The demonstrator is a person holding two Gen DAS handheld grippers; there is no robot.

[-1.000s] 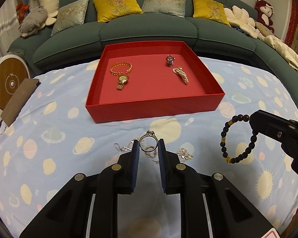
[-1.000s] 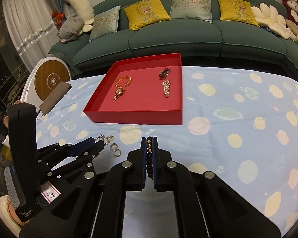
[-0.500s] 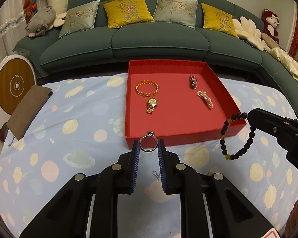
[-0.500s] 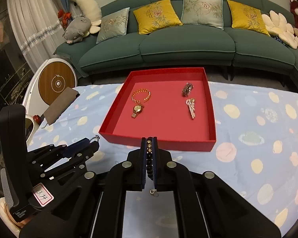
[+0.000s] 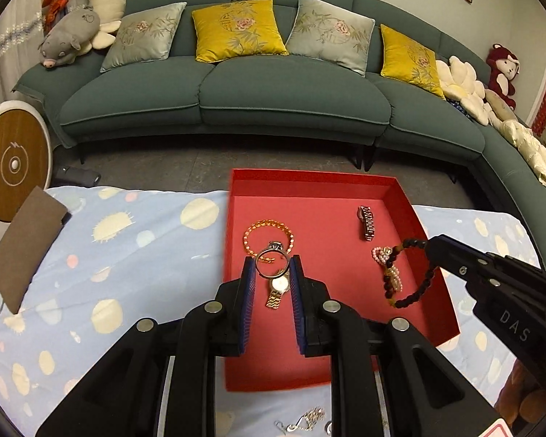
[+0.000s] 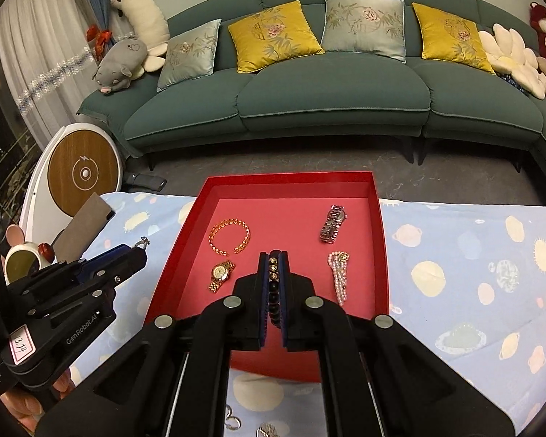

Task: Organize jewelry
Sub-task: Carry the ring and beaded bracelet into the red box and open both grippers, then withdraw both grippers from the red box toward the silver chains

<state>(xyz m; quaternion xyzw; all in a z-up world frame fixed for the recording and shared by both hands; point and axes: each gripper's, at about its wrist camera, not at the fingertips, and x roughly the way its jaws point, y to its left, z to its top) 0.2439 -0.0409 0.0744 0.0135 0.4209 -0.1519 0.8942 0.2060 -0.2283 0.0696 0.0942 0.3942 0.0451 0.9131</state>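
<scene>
My left gripper [image 5: 273,267] is shut on a silver ring [image 5: 275,245] and holds it upright above the left half of the red tray [image 5: 309,176]. A gold bracelet [image 5: 269,233] and a gold watch [image 5: 276,289] lie in the tray below it. My right gripper [image 6: 273,258] is shut on a dark bead bracelet [image 6: 273,291], which hangs as a loop [image 5: 411,296] over the tray's right half. A dark watch [image 6: 333,224] and a pearl piece [image 6: 338,273] also rest in the tray [image 6: 291,178]. The left gripper [image 6: 138,247] shows at the left of the right wrist view.
The tray sits on a blue patterned tablecloth [image 5: 127,240]. Loose jewelry [image 5: 305,418] lies on the cloth near me. A brown pad [image 5: 25,251] rests at the table's left edge, beside a round wooden-faced device [image 5: 11,160]. A green sofa [image 5: 273,91] stands beyond the table.
Both grippers have moved forward from above the tablecloth to above the tray, carrying the ring and the bead bracelet. The loose jewelry now lies behind the fingertips.
</scene>
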